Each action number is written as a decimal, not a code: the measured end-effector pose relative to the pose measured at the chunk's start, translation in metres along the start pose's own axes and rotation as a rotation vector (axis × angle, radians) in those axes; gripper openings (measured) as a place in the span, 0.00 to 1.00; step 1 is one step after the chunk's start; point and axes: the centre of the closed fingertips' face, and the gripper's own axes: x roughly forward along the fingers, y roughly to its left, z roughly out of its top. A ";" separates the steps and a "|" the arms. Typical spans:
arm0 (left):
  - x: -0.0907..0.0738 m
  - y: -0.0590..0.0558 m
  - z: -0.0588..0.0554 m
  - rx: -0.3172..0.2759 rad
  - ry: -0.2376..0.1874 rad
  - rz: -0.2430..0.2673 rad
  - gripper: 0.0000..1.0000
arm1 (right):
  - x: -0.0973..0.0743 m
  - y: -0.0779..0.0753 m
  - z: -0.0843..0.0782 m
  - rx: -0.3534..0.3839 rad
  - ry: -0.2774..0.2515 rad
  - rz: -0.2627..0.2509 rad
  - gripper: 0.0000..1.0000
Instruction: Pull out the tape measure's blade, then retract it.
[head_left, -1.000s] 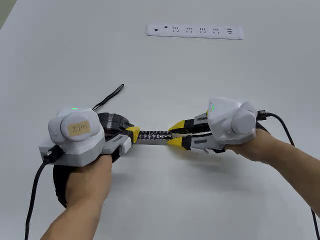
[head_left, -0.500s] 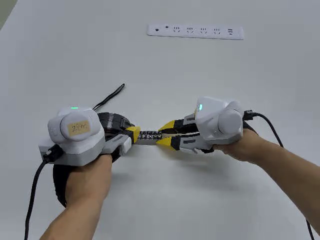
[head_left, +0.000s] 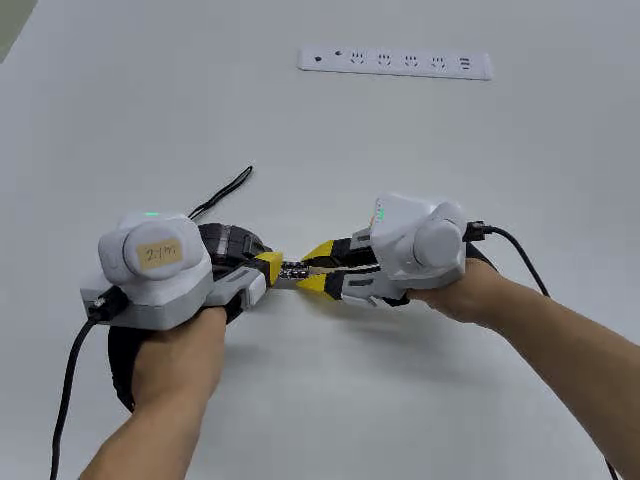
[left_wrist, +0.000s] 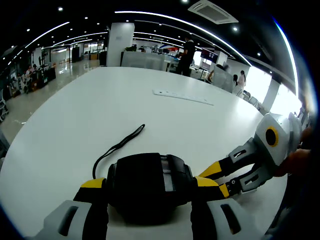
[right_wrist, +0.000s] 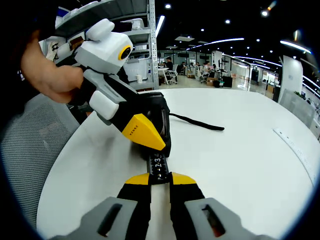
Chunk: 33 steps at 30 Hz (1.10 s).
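My left gripper (head_left: 262, 270) is shut on the black tape measure case (head_left: 230, 244), which fills the space between its yellow-tipped jaws in the left gripper view (left_wrist: 148, 182). A short stretch of blade (head_left: 292, 271) with printed numbers runs from the case to my right gripper (head_left: 317, 266). In the right gripper view the blade (right_wrist: 158, 163) is pinched at its end by the right gripper (right_wrist: 159, 178), with the case (right_wrist: 152, 120) close ahead. A black wrist strap (head_left: 222, 192) trails from the case across the table.
A white power strip (head_left: 396, 63) lies at the far side of the white table (head_left: 330, 140). Black cables (head_left: 70, 380) hang from both grippers near the table's front. A mesh chair back (right_wrist: 30, 150) stands beside the table in the right gripper view.
My right gripper has moved left toward the case, and the exposed blade has grown shorter. The left gripper and case have stayed in place.
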 end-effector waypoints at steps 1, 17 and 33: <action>0.000 0.000 0.000 0.000 0.000 0.000 0.64 | 0.001 0.000 0.000 0.000 0.000 0.000 0.12; 0.000 0.001 0.000 -0.006 0.004 -0.007 0.64 | 0.011 0.001 0.007 -0.009 -0.001 -0.002 0.12; 0.000 0.002 0.000 -0.019 0.001 -0.011 0.64 | 0.017 0.002 0.012 -0.016 -0.002 0.002 0.12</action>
